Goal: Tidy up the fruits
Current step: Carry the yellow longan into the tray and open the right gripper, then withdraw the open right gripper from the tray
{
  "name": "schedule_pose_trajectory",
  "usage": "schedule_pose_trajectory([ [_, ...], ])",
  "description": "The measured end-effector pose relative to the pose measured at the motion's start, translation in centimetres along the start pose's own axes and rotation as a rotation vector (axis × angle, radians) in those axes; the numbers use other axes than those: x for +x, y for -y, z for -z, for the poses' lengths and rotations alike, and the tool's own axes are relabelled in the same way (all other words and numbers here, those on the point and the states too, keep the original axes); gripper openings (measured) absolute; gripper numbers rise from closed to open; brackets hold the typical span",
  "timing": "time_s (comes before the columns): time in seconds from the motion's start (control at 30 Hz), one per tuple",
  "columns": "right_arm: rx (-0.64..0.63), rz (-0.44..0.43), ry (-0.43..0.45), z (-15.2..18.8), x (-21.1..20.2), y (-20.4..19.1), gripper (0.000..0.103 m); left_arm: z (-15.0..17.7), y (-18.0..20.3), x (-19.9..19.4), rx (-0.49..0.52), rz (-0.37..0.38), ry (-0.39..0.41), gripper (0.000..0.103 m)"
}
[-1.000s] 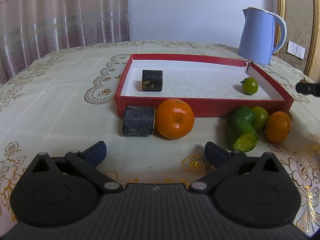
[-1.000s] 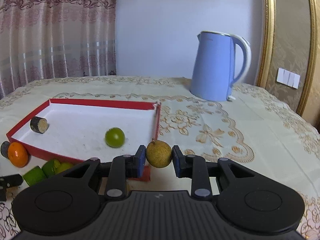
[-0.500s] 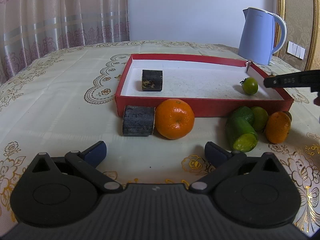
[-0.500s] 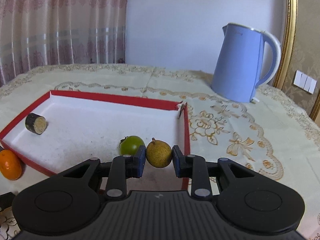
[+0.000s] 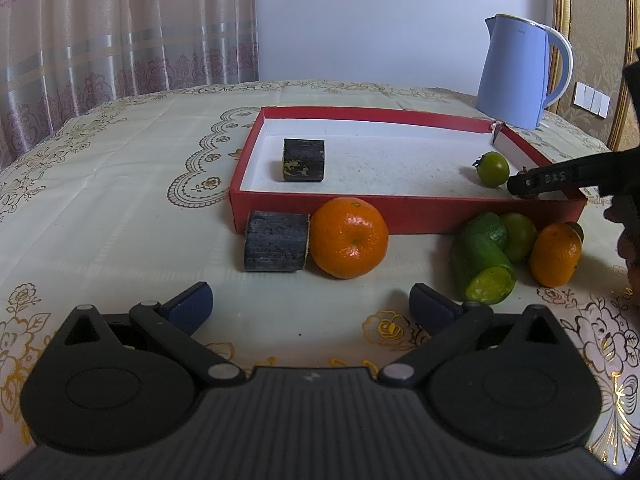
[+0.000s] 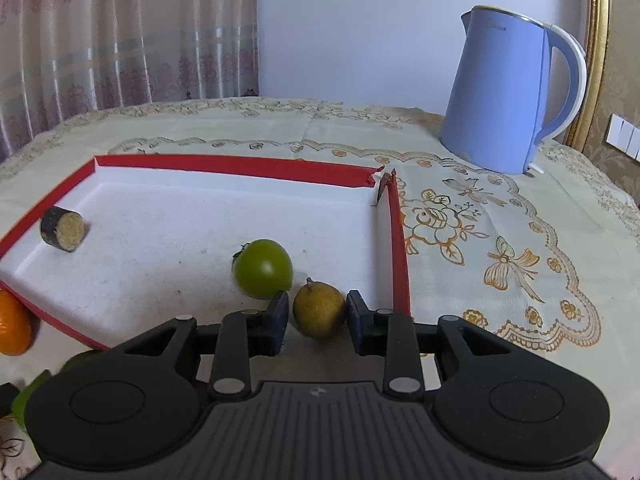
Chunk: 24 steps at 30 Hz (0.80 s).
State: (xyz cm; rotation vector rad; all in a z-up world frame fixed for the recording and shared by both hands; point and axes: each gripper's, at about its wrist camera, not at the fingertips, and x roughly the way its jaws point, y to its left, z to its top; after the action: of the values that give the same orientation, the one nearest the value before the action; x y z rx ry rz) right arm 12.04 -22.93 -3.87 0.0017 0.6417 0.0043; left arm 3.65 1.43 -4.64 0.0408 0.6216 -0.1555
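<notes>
We see the right hand-held gripper (image 6: 318, 318) low over the near right corner of a red-rimmed tray (image 6: 401, 248), its jaws opening around a small brownish-yellow fruit (image 6: 319, 310) that sits on the tray's white floor. A thin gap shows on each side of the fruit, so the pads no longer press on it. Just beside it, to the left and a little farther in, lies a green tomato (image 6: 263, 268), close to the gripper's left finger. A dark cut cylinder with a pale end (image 6: 63, 228) rests at the tray's far left side.

From the left wrist view, we find the left hand-held gripper (image 5: 311, 306) released, its blue pads spread wide above the embroidered cloth of the desk (image 5: 120, 216) with nothing between them. Ahead of it, outside the tray's near wall, a second dark cylinder (image 5: 276, 247) lies touching a large tangerine (image 5: 349, 237). Farther right, a cut piece of cucumber (image 5: 483, 261), a green fruit (image 5: 519, 236) and a smaller tangerine (image 5: 555, 254) crowd together against the same wall. The right gripper's dark finger reaches in from the right edge over the tray, next to the tomato.

A pale blue electric kettle (image 6: 506, 96) stands on the desk beyond the tray's far right corner, with a patterned curtain (image 5: 120, 28) behind the desk on the left.
</notes>
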Motion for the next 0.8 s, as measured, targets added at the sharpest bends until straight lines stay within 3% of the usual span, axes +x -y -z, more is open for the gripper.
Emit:
schedule_pose_trajectory([
  [0.03,0.011,-0.002,0.008,0.0,-0.4,0.1,0.045,0.0,0.0,0.0,0.0,0.0,0.0,0.103],
  [0.07,0.023,-0.011,0.027,0.1,-1.0,0.4,0.062,0.0,0.0,0.0,0.0,0.0,0.0,0.103],
  [0.1,0.028,-0.019,0.044,0.2,-1.6,0.5,0.066,0.0,0.0,0.0,0.001,0.0,0.0,0.103],
  [0.2,0.036,-0.046,0.085,0.8,-3.7,0.9,0.067,0.0,0.0,0.0,0.0,0.0,0.0,0.103],
  [0.3,0.045,-0.02,0.136,1.7,-5.9,1.3,0.074,0.0,0.0,0.0,0.001,0.0,0.0,0.103],
  [0.43,0.093,0.01,0.167,3.5,-7.8,2.7,0.074,0.0,0.0,0.0,0.0,0.0,0.0,0.103],
  [0.6,0.076,0.122,0.142,5.5,-8.2,4.1,0.074,0.0,0.0,0.0,0.001,0.0,0.0,0.103],
  [0.8,0.171,0.15,0.065,6.4,-7.0,6.2,0.074,0.0,0.0,0.0,0.001,-0.001,-0.001,0.103],
])
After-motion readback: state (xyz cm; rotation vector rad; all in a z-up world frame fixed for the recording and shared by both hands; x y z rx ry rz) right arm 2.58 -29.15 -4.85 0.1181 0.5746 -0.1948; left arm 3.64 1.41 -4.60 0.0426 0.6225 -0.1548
